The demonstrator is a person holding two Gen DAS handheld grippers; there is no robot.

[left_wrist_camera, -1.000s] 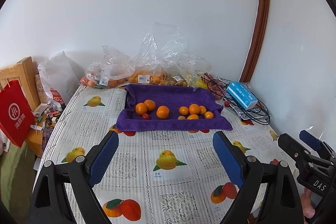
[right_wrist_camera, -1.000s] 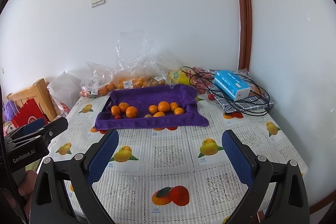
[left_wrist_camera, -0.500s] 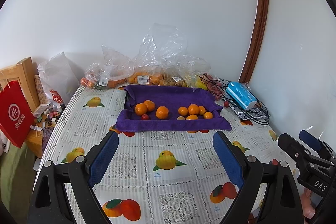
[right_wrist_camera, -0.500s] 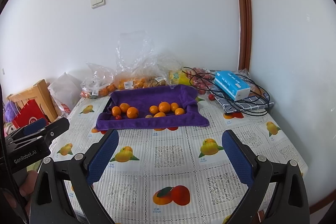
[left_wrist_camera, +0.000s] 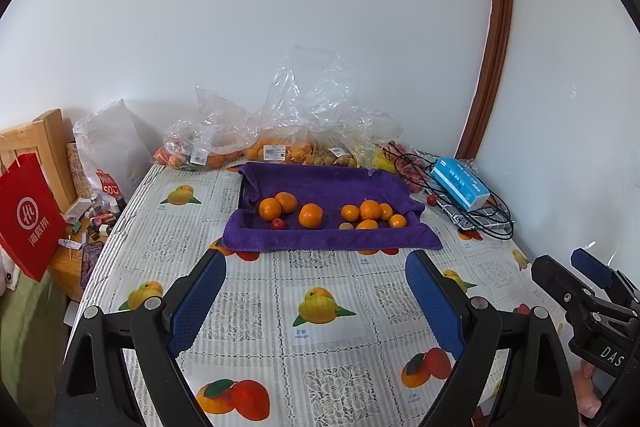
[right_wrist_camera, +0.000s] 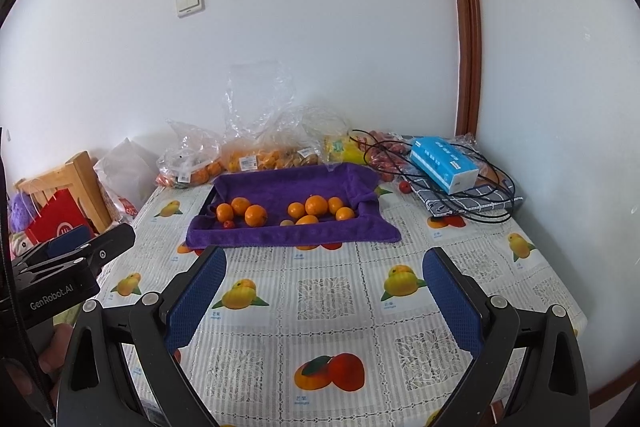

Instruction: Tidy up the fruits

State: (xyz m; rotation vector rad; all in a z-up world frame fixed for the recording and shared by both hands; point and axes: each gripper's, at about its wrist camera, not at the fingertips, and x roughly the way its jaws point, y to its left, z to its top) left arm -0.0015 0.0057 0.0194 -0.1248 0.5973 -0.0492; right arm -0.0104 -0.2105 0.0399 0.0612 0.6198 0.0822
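A tray lined with a purple towel sits mid-table and holds several oranges, a small red fruit and a pale round fruit. My left gripper hovers open over the table's near part, well short of the tray, nothing between its blue pads. My right gripper is likewise open and empty, short of the tray. Each view catches the other gripper at its edge.
Clear plastic bags of fruit line the wall behind the tray. A blue tissue box and black cables lie at the right. A red paper bag and wooden furniture stand left of the table.
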